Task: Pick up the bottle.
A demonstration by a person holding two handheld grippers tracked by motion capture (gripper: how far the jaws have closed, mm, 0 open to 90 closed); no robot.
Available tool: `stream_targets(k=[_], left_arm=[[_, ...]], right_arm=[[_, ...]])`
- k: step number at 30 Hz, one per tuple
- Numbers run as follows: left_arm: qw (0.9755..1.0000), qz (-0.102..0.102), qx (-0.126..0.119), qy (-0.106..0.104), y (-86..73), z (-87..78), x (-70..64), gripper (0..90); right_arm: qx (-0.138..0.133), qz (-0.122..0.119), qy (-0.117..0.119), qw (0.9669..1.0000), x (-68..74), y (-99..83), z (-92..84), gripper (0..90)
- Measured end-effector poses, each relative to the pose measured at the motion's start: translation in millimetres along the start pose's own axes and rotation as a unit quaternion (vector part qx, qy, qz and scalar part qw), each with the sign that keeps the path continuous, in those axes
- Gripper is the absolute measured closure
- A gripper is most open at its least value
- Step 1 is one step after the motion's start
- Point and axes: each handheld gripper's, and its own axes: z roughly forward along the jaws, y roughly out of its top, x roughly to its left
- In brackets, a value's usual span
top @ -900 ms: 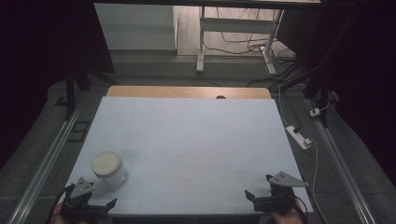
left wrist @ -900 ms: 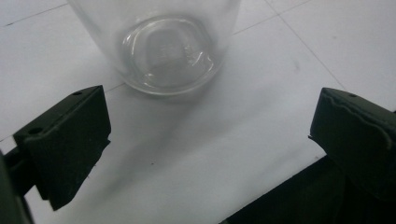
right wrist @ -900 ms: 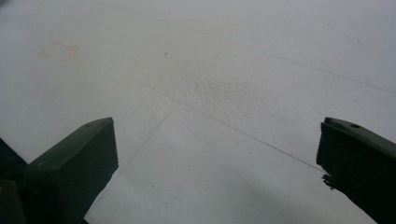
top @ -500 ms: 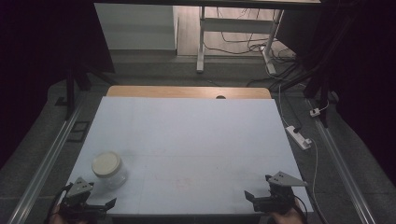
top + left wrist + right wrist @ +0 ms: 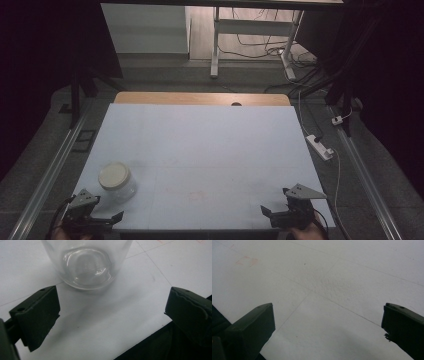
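A clear glass jar with a pale lid stands upright near the front left of the white table. In the left gripper view the jar's base sits just ahead of the wide-apart black jaws. My left gripper is open at the table's front left corner, right behind the jar and not touching it. At the front right edge my right gripper is open over bare white tabletop, with nothing between its jaws.
A wooden strip runs along the table's far edge. Metal rails flank both sides. A white power strip and cables lie on the floor to the right. Desk legs stand beyond the table.
The left gripper has shifted slightly at the front left corner. The jar and the right gripper have stayed put.
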Motion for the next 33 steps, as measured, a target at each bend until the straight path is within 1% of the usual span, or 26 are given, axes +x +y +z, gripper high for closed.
stream_targets(k=[3, 7, 8, 10, 13, 17, 18, 20, 27, 31, 33], left_arm=[[1.0000, -0.001, 0.000, -0.004, 0.0, -0.1, 0.7, 0.6], [0.9998, -0.003, 0.003, -0.019, 0.7, 0.5, 1.8, 0.0], [0.9998, -0.002, 0.004, -0.020, 0.9, 0.8, 2.0, 0.0], [0.9999, -0.003, 0.000, -0.017, 1.8, 0.8, 1.0, 0.0], [1.0000, 0.006, -0.005, -0.005, 2.9, 0.9, -0.7, 0.0], [0.9999, 0.009, -0.010, -0.002, 3.7, 0.6, -0.3, 0.0], [0.9998, 0.014, -0.014, 0.002, 4.3, 0.2, -0.4, 0.0], [0.9997, 0.018, -0.017, 0.005, 4.6, 0.1, -0.7, 0.0], [0.9991, 0.028, -0.033, -0.002, 7.8, 0.1, -0.8, 0.0], [0.9984, 0.033, -0.044, -0.011, 12.0, 0.3, 1.4, 0.0], [0.9983, 0.034, -0.046, -0.007, 13.6, 0.5, 2.5, 0.0]], right_arm=[[0.004, -0.008, 0.006, 0.9999, 0.9, 0.2, 0.5, 0.0], [0.011, -0.023, 0.010, 0.9996, 3.4, 0.5, 2.0, 0.0], [0.011, -0.023, 0.010, 0.9996, 3.4, 0.5, 2.0, 0.0], [0.014, -0.026, 0.011, 0.9995, 4.2, 0.7, 2.5, 0.0], [0.014, -0.031, 0.014, 0.9993, 5.0, 0.7, 2.5, 0.0], [0.016, -0.033, 0.016, 0.9992, 5.1, 0.8, 2.6, 0.0], [0.016, -0.033, 0.016, 0.9992, 5.1, 0.7, 2.6, 0.0], [0.016, -0.033, 0.016, 0.9992, 5.1, 0.7, 2.6, 0.0], [0.018, -0.033, 0.016, 0.9992, 5.3, 0.9, 3.2, 0.0], [0.019, -0.031, 0.015, 0.9992, 5.1, 1.0, 3.5, 0.0], [0.018, -0.027, 0.014, 0.9994, 4.3, 0.9, 3.3, 0.0]])
